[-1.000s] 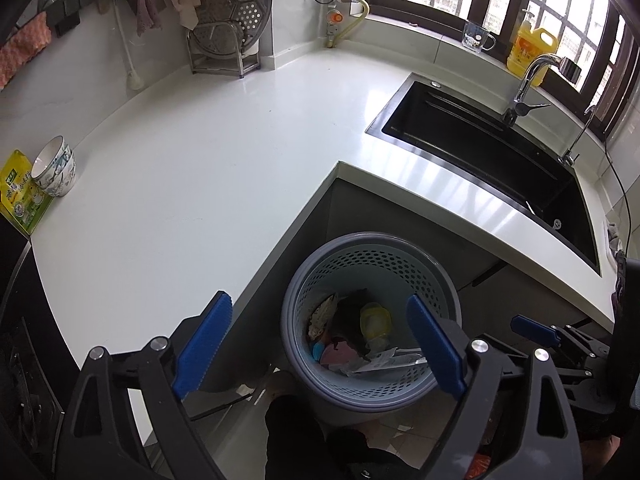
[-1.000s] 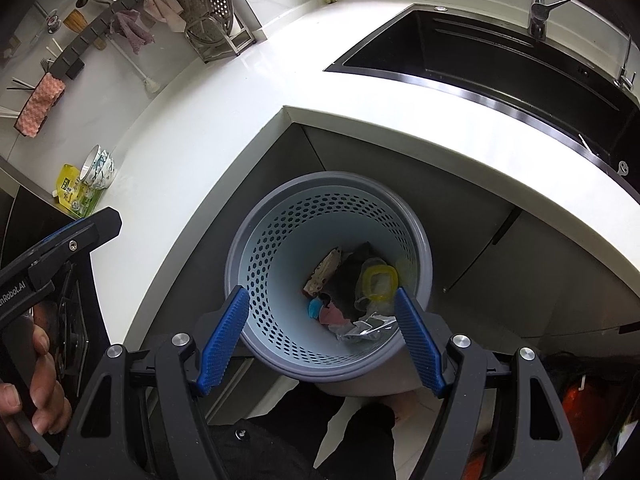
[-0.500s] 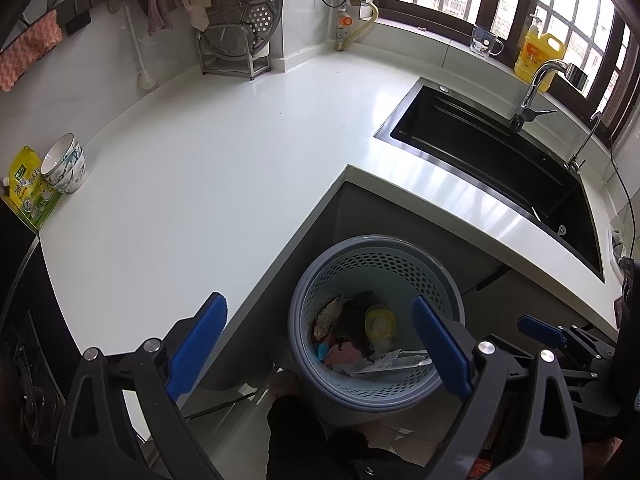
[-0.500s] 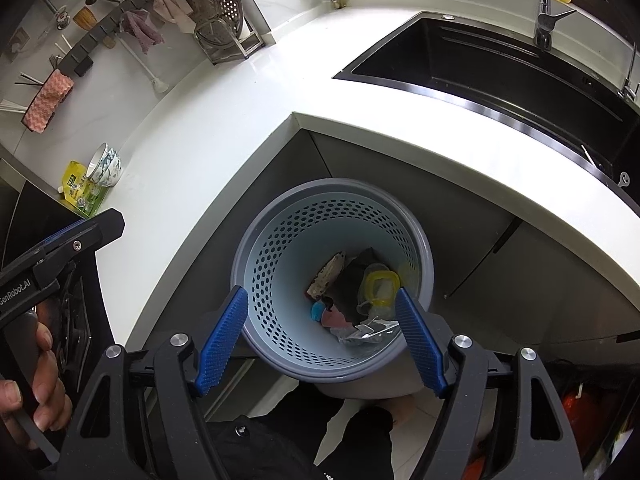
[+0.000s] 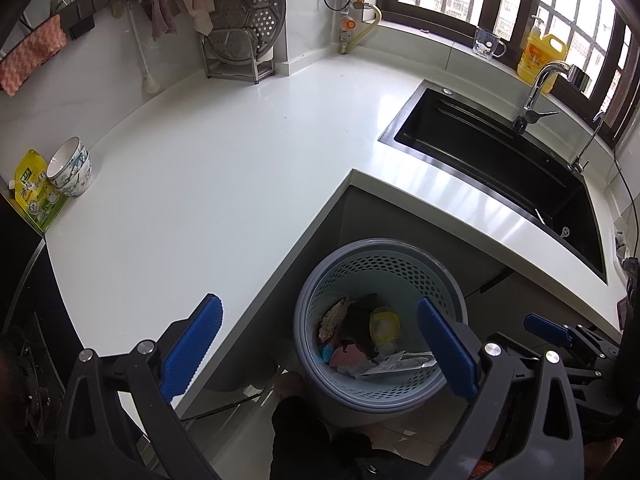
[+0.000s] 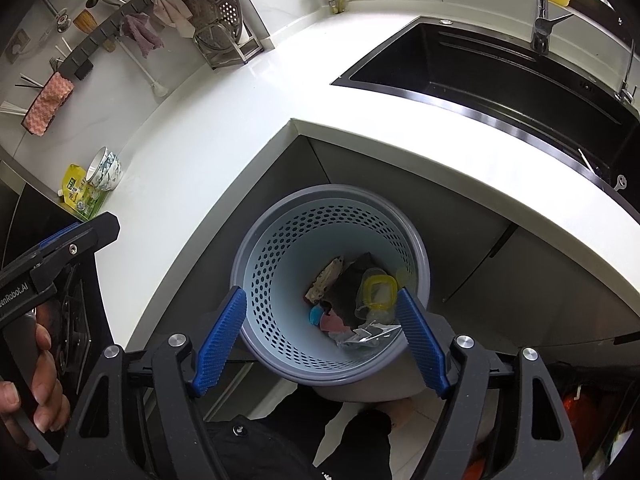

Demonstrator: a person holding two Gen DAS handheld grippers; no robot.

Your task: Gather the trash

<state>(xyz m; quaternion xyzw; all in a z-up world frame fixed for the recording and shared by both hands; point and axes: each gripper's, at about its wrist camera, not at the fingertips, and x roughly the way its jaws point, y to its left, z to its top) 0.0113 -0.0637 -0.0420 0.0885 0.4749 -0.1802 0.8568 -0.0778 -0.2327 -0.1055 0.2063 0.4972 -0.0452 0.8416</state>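
Observation:
A grey perforated waste basket (image 5: 380, 245) (image 6: 332, 191) stands on the floor under the counter corner. Inside it lies trash (image 5: 360, 354) (image 6: 340, 322): wrappers, a clear packet and a yellow-lidded cup (image 5: 385, 322) (image 6: 378, 289). My left gripper (image 5: 318, 302) hovers above the basket's left side, its blue jaws opening wide with nothing between them. My right gripper (image 6: 320, 293) hangs right over the basket mouth, open and empty. Each gripper also shows at the edge of the other's view, the left gripper (image 6: 60, 248) held by a hand (image 6: 40, 400).
The white countertop (image 5: 200, 160) wraps round the corner. A black sink (image 5: 500, 168) with a faucet (image 5: 536, 92) lies to the right. Stacked bowls (image 5: 70, 168) and a yellow packet (image 5: 36, 196) sit at the left edge. A steamer rack (image 5: 244, 32) stands at the back.
The left gripper's blue jaws have spread a little wider. Both hands stay over the basket, and the trash inside has not moved.

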